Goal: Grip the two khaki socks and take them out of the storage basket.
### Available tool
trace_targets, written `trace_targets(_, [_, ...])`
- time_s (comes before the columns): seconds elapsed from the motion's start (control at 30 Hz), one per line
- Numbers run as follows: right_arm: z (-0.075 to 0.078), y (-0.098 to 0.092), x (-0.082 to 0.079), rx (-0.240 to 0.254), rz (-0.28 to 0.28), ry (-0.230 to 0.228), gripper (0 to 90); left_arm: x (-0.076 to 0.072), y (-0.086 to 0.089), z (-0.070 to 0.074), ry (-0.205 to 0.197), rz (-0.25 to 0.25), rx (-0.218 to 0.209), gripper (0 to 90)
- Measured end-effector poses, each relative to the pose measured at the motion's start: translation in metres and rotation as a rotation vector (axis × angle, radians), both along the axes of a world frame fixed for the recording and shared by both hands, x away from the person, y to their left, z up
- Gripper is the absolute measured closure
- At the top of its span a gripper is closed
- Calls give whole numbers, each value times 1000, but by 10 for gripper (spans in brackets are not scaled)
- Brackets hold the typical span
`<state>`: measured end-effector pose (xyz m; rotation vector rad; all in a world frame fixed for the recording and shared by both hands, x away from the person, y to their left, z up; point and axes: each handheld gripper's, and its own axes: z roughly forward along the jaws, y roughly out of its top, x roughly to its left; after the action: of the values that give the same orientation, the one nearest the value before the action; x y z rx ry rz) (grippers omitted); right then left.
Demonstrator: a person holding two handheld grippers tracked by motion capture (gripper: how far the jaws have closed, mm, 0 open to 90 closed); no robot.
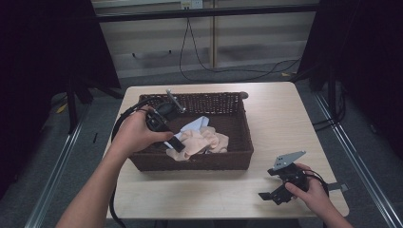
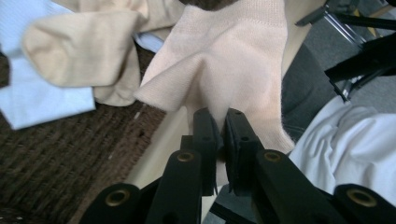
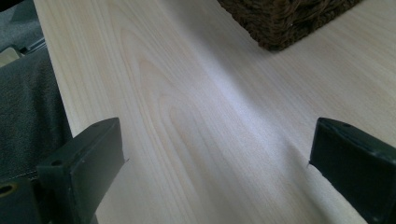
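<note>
Peach knit sock (image 2: 233, 60) is clamped by the left gripper (image 2: 223, 128), seemingly above the dark woven wicker basket (image 1: 237, 159); the right gripper (image 3: 215, 154) gapes over the pale wooden table (image 3: 187, 93).

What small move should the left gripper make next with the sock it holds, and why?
Probably lift it straight up. The left gripper is shut on a peach sock, which hangs over the near wall of the wicker basket, and other socks lie close behind it. The right gripper rests open over the bare table, where the sock could go.
</note>
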<state>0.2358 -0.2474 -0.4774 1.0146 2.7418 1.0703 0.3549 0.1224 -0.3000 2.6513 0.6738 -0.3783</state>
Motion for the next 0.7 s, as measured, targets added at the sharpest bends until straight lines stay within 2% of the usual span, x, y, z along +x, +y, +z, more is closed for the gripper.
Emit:
trace_targets(0.07, [0, 0, 0, -1, 0, 0, 22, -2, -1, -3, 10, -13, -3, 843])
trace_targets(0.33, [0, -1, 0, 0, 1, -2, 22, -15, -6, -15, 3, -33, -15, 842])
trace_targets(0.57, [0, 0, 0, -1, 2, 0, 22, -27, -12, -31, -16, -74, 0, 841])
trace_targets(0.63, [0, 0, 0, -3, 6, 0, 22, -30, -13, -33, -14, -76, -15, 841])
trace_targets(0.67, [0, 0, 0, -4, 6, -1, 22, -30, -14, -34, -17, -94, -15, 841])
trace_targets(0.7, [0, 0, 0, -5, 10, -1, 22, -32, -15, -35, -14, -87, -14, 841])
